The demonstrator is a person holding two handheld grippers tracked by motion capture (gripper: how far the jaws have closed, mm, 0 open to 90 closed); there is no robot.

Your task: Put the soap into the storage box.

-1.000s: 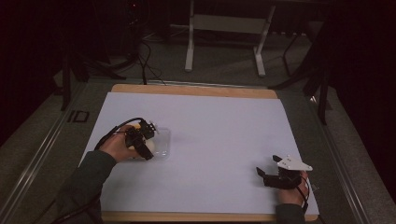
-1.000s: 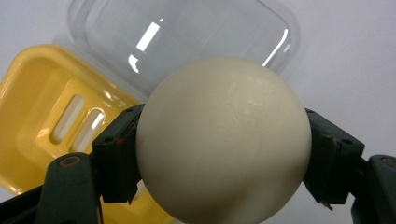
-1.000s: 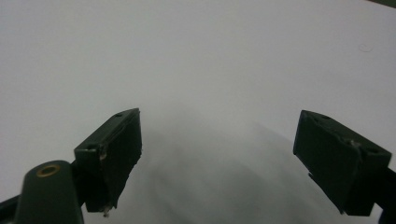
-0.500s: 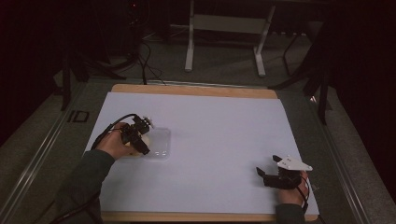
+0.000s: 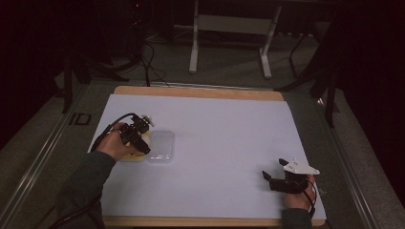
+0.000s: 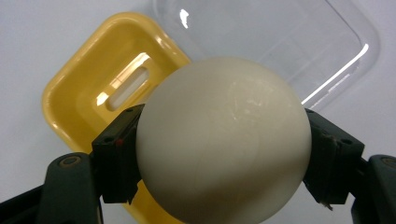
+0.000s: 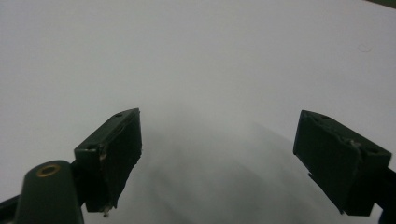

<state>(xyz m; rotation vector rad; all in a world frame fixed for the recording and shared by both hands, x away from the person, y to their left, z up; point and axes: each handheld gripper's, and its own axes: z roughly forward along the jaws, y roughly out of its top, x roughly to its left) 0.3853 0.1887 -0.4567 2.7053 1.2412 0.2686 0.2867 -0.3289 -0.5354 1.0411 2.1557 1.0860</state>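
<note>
My left gripper is shut on a cream-white ball, held just above a yellow tray. A clear plastic lid lies flat beside the tray. In the high view the left gripper points down over the yellow tray at the left of the white sheet, with the clear lid to its right. My right gripper rests near the front right corner, jaws wide apart. In the right gripper view, the right gripper has bare white sheet between its pads.
A white sheet covers a wooden board on the grey table. Behind the table stand a white metal frame and dark cables on the floor.
The left hand with the ball has shifted slightly left and toward the tray's near side, uncovering the clear lid. The right gripper has not moved.
</note>
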